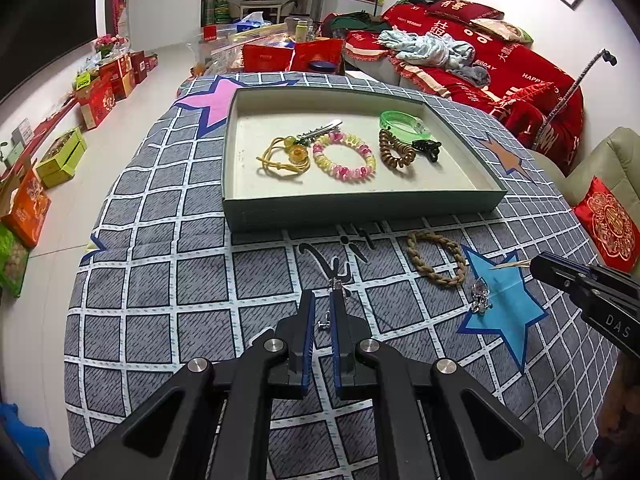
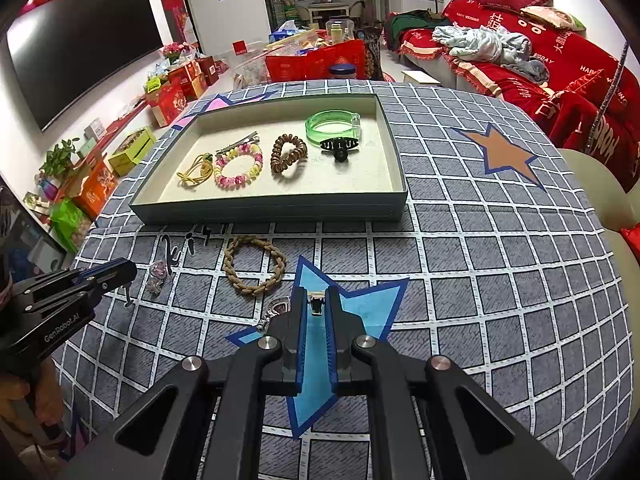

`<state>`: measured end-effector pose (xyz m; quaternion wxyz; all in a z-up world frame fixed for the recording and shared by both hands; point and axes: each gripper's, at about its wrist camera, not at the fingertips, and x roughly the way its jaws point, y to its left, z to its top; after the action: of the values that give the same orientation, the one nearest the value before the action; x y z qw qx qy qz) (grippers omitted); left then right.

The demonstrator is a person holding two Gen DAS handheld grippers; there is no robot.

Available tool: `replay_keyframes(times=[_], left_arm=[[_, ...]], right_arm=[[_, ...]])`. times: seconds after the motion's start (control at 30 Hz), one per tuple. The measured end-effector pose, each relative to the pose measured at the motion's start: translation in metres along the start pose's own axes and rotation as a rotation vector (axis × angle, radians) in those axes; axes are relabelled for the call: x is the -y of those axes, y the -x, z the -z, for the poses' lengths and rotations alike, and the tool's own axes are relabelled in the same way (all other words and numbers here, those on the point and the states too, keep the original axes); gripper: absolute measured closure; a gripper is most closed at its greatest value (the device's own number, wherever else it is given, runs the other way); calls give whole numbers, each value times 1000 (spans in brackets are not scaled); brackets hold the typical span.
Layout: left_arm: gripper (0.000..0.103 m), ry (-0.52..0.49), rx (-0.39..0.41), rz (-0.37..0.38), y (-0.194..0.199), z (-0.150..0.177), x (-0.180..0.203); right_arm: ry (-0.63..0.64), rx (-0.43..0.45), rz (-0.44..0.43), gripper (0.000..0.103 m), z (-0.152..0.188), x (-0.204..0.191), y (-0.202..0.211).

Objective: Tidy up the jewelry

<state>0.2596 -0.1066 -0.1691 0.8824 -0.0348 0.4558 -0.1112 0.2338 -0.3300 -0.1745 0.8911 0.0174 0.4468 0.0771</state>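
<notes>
Six pieces lie in the tray: one yellow hair tie, one metal clip, one pink bead bracelet, one brown coil tie, one green bangle and one black claw clip. One braided tan bracelet and two small shiny trinkets lie on the cloth near it. Left gripper is clamped on a small silver clasp; right gripper is clamped on a small metal clip.

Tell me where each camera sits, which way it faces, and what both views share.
Left wrist: on the left gripper, looking along its fingers across the grey checked tablecloth toward the shallow grey-green tray; the right gripper enters at right.
Right wrist: on the right gripper, above the blue star patch, facing the same tray; the left gripper enters at left.
Shared: tray, braided tan rope bracelet, red sofa.
</notes>
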Motion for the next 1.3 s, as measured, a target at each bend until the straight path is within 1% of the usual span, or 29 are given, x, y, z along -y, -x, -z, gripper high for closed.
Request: replay_keyframes(times=[0.2, 0.4, 0.43, 0.47, 0.5, 0.57, 0.6, 0.8, 0.9, 0.93, 0.97, 1.0, 1.03, 1.1, 1.13, 1.17, 1.2, 1.27, 1.3], left_arm=[[78, -16, 8, -33, 0, 1, 5], [77, 0, 22, -44, 1, 4, 5], [72, 1, 27, -50, 1, 4, 5], [25, 2, 32, -57, 2, 4, 4], [0, 7, 33, -64, 3, 5, 3], [0, 14, 90, -100, 9, 5, 3], [0, -3, 87, -108, 8, 4, 5], [0, -31, 37, -147, -14, 0, 12], [0, -36, 4, -133, -28, 0, 14], [3, -36, -7, -129, -33, 0, 14], [8, -37, -20, -127, -36, 1, 14], [9, -34, -29, -124, -39, 1, 13], [17, -31, -31, -119, -40, 2, 13], [25, -46, -18, -132, -40, 3, 14], [35, -52, -12, -130, -40, 4, 14], [49, -56, -8, -125, -39, 4, 14], [55, -61, -5, -117, -39, 4, 15], [74, -60, -5, -90, -36, 4, 15], [74, -53, -7, -70, -35, 4, 13]], right_arm=[[-17, -5, -5, 94, 2, 3, -1], [-24, -2, -16, 94, 6, 6, 2], [-24, -2, -15, 94, 6, 6, 2], [-26, 1, -18, 94, 7, 6, 3], [-26, 4, -20, 94, 7, 6, 3], [-28, 9, -24, 94, 7, 7, 5], [-30, 12, -27, 94, 7, 8, 6], [-40, 13, -36, 94, 9, 10, 8], [-44, 11, -40, 94, 11, 11, 8], [-45, 11, -41, 94, 11, 12, 8], [-47, 11, -41, 94, 12, 12, 9], [-47, 11, -42, 94, 12, 12, 9], [-48, 10, -42, 94, 12, 13, 8], [-52, 10, -44, 94, 13, 13, 8], [-54, 10, -46, 94, 13, 14, 7], [-55, 10, -46, 94, 12, 14, 7], [-55, 11, -46, 94, 12, 14, 7], [-54, 11, -47, 94, 12, 14, 7], [-53, 12, -47, 94, 12, 14, 8]])
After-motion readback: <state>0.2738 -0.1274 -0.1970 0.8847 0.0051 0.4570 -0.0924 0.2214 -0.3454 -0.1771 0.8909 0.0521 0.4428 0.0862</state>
